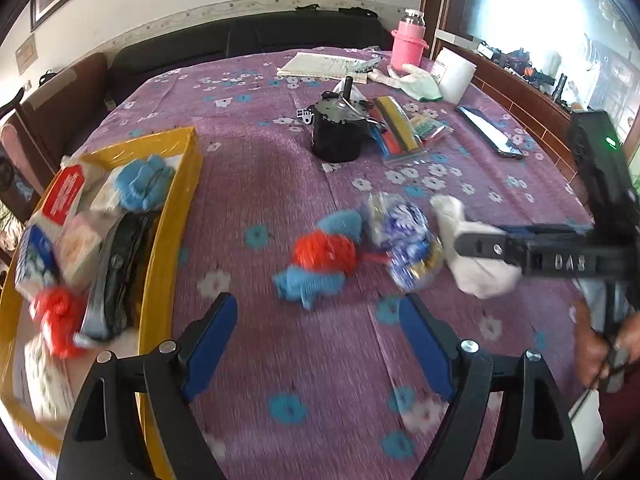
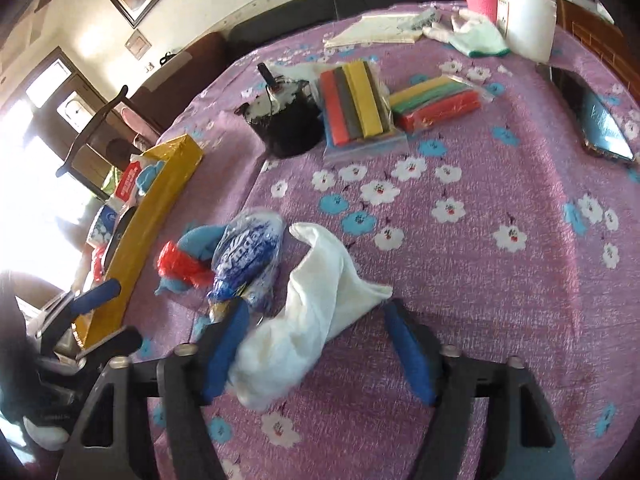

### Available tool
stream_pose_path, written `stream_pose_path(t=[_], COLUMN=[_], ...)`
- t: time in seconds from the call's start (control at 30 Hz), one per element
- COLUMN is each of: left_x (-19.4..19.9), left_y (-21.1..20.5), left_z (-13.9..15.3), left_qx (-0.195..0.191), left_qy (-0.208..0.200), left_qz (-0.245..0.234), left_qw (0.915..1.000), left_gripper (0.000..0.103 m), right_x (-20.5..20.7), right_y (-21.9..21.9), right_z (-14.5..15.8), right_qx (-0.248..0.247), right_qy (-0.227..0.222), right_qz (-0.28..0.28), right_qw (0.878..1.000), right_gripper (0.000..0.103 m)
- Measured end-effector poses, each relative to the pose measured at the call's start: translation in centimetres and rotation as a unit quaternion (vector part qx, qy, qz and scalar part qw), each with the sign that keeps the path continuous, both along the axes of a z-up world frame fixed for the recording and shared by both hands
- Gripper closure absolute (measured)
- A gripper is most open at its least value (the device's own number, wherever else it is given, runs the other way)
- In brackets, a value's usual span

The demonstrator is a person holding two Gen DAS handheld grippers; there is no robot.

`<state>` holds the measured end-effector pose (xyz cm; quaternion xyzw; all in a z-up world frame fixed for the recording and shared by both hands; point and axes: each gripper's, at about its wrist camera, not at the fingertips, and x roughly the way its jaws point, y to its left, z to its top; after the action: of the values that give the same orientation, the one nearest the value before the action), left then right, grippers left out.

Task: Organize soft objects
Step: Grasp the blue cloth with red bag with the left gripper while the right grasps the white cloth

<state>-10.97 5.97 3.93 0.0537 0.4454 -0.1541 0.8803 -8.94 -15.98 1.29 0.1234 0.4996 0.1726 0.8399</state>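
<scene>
A white cloth (image 2: 304,320) lies crumpled on the purple flowered bedspread between the fingers of my right gripper (image 2: 316,344). The left pad touches it and the right pad stands clear, so the gripper is open. Left of the cloth lie a blue-and-white plastic packet (image 2: 244,256) and a red-and-blue soft bundle (image 2: 184,264). In the left wrist view my left gripper (image 1: 318,324) hangs open and empty just short of that bundle (image 1: 320,264), with the packet (image 1: 404,240) and the cloth (image 1: 480,272) to its right. My right gripper (image 1: 468,238) reaches in over the cloth.
A yellow tray (image 1: 176,216) at the left holds several soft items. Further back stand a black round device (image 1: 338,132), bags of coloured strips (image 2: 360,100), a phone (image 2: 600,120), a pink bottle (image 1: 406,44), white gloves (image 1: 416,80) and papers (image 1: 324,66). A hand (image 1: 608,352) shows at the right.
</scene>
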Motion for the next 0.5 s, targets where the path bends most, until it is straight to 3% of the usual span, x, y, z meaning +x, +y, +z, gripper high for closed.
stream_pose_path(t=[0.07, 0.1, 0.2, 0.43, 0.5], left_x=[1.1, 1.6, 3.1, 5.4, 5.1], left_y=[-0.2, -0.4, -1.0, -2.4, -3.0], left_z=[-0.2, -0.2, -0.8, -3.1, -3.3], left_qx=[0.0, 0.0, 0.01, 0.03, 0.043], left_qy=[0.002, -0.001, 0.009, 0.041, 0.031], left_qz=[-0.003, -0.01, -0.02, -0.032, -0.035], left_qw=[1.0, 0.9999, 0.9997, 0.9982, 0.998], left_gripper=[0.021, 0.022, 0.051, 0.052, 0.056], right_x=[0.0, -0.3, -1.0, -1.7, -1.7], right_y=[-0.2, -0.4, -1.3, -3.5, -3.4], right_z=[-0.2, -0.2, -0.2, -0.2, -0.2], right_qx=[0.008, 0.001, -0.021, -0.033, -0.035], right_qy=[0.009, 0.007, -0.001, -0.004, -0.007], right_qz=[0.01, 0.01, 0.001, -0.017, -0.017], right_qw=[1.0, 1.0, 1.0, 0.999, 0.999], right_gripper=[0.075, 0.077, 0.078, 0.078, 0.077])
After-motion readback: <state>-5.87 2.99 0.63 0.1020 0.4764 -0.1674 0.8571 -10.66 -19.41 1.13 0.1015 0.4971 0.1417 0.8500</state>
